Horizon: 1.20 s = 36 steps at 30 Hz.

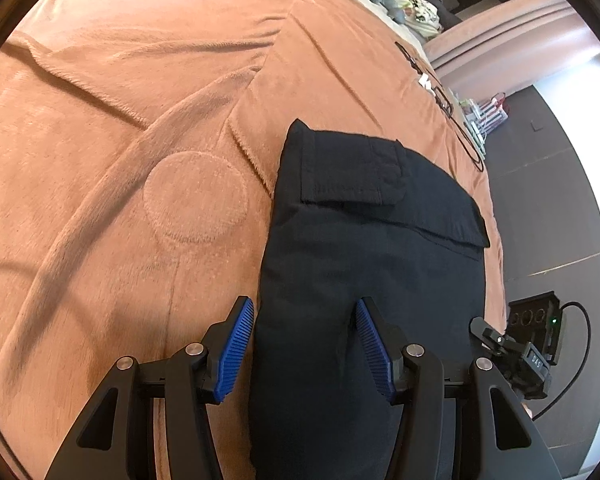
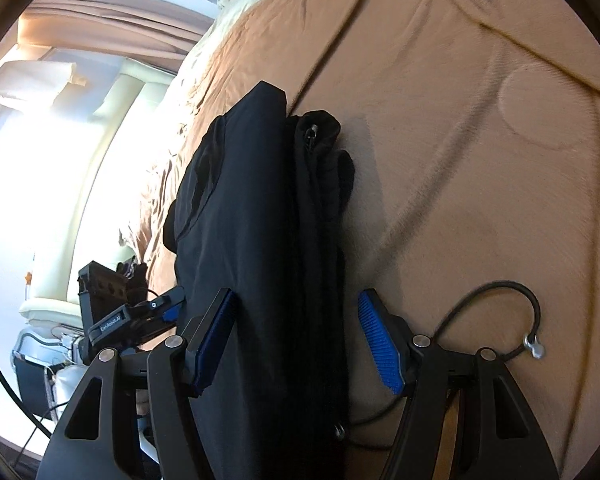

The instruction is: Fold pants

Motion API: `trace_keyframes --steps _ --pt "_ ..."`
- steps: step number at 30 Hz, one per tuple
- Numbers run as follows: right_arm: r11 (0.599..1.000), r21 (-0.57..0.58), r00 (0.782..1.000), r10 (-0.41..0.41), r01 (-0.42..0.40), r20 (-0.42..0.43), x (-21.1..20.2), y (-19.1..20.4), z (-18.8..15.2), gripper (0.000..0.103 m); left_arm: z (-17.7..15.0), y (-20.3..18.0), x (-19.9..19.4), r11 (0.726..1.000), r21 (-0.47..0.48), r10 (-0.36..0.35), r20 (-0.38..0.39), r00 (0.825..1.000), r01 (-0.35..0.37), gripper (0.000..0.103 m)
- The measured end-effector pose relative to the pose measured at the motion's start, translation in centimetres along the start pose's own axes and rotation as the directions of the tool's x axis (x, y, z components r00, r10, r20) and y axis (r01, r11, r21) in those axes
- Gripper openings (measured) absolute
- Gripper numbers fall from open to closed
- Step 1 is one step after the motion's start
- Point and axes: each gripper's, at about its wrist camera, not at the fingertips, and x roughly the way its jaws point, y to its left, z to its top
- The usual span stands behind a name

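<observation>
With the pants (image 1: 372, 280) folded on the blanket (image 1: 140, 120), both the left gripper (image 1: 305, 344) and right gripper (image 2: 296, 340) hover spread, probably needing one last fold.

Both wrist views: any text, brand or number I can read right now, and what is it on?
"GenRobot.AI", small and only just legible: white print on the other hand-held gripper, right wrist view.
Blurred light characters on the small display of the other hand-held gripper, left wrist view: unreadable.
Pants and blanket: no text.
</observation>
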Motion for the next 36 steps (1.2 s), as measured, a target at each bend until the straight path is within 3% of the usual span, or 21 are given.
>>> trace_keyframes --steps 5,7,12,17,27,36 --pt "1.0 -0.003 1.0 0.021 -0.021 -0.022 1.1 -0.3 1.1 0.062 0.7 0.2 0.6 1.0 -0.009 -0.02 -0.006 1.0 0.02 0.055" --pt "1.0 -0.02 0.999 0.022 -0.022 -0.026 1.3 -0.3 1.3 0.062 0.9 0.3 0.9 0.999 -0.016 -0.031 -0.007 1.0 0.03 0.05" --pt "0.999 -0.026 1.0 0.02 -0.021 -0.009 0.9 -0.4 1.1 0.033 0.6 -0.3 0.4 0.999 -0.002 -0.051 -0.017 0.999 0.051 0.027" --pt "0.997 -0.075 0.999 0.039 -0.037 0.028 -0.7 0.4 0.2 0.024 0.1 -1.2 -0.8 0.997 0.016 -0.078 0.0 0.997 0.078 0.016" --pt "0.983 -0.181 0.992 0.049 -0.028 0.117 -2.6 3.1 -2.5 0.021 -1.3 -3.3 -4.8 0.988 0.072 -0.144 0.074 0.987 0.138 0.013" --pt "0.967 -0.255 0.971 0.055 0.007 0.234 -7.0 4.7 -6.2 0.02 -2.7 -6.9 -8.3 0.97 0.155 -0.205 0.124 0.971 0.185 0.013"
